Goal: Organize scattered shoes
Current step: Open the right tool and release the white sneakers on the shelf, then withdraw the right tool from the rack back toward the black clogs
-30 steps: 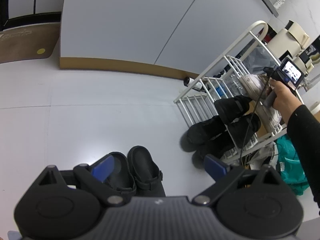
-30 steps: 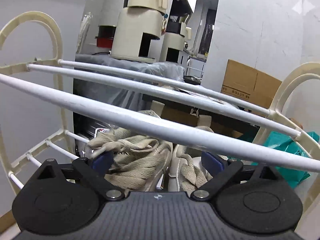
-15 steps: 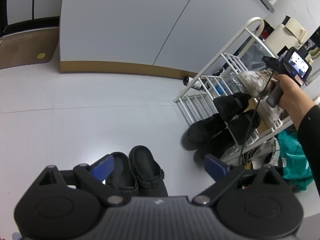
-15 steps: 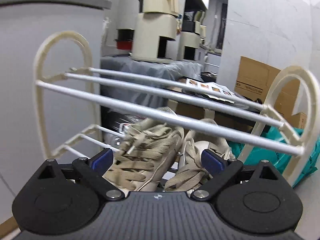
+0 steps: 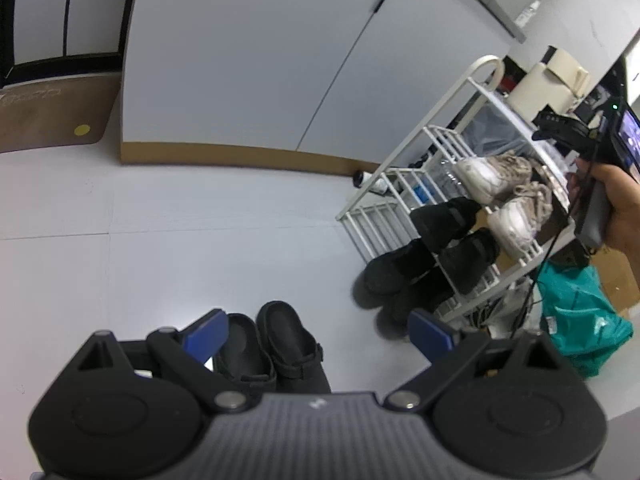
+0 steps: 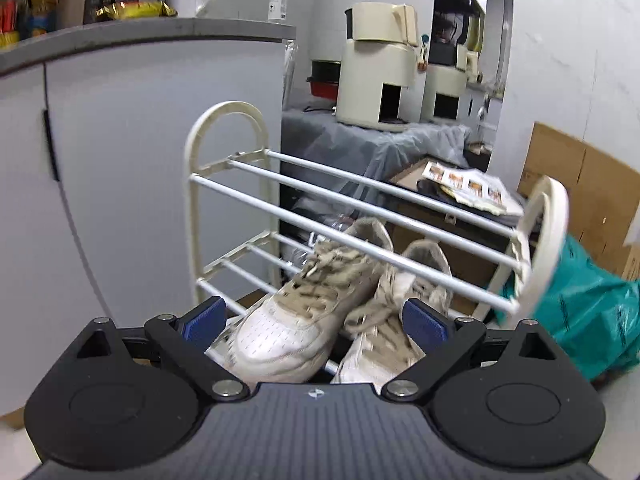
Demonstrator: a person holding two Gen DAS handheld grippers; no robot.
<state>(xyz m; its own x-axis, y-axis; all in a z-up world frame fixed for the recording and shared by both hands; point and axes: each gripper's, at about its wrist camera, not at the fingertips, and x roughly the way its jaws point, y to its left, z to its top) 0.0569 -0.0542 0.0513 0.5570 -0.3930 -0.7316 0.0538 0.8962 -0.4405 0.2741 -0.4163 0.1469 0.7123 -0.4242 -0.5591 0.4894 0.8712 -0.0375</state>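
In the left wrist view, our left gripper [image 5: 318,336] fills the bottom of the frame with its blue-padded fingers [image 5: 206,334] spread wide apart and holding nothing. Just above it, at lower center, a pair of black clogs [image 5: 276,344] sits side by side on the pale grey floor [image 5: 160,240]. At center right stands a white wire shoe rack [image 5: 404,200]. A pair of white sneakers [image 5: 494,192] with beige laces rests on its middle shelf, and black shoes [image 5: 444,236] sit lower down, some on the rack and some on the floor against it. At the right edge, a hand [image 5: 618,204] grips the handle of the other device. A teal plastic bag [image 5: 580,320] lies at lower right.

In the right wrist view, our right gripper [image 6: 314,320] sits at the bottom of the frame, fingers likewise apart and empty. Directly above it, at center, the two white sneakers [image 6: 320,312] lie on the rack [image 6: 224,184], toes toward us, the left one overlapping the right. The empty top rails cross in front of them. A cream appliance [image 6: 380,64] stands at upper center, cardboard boxes [image 6: 580,192] at right.
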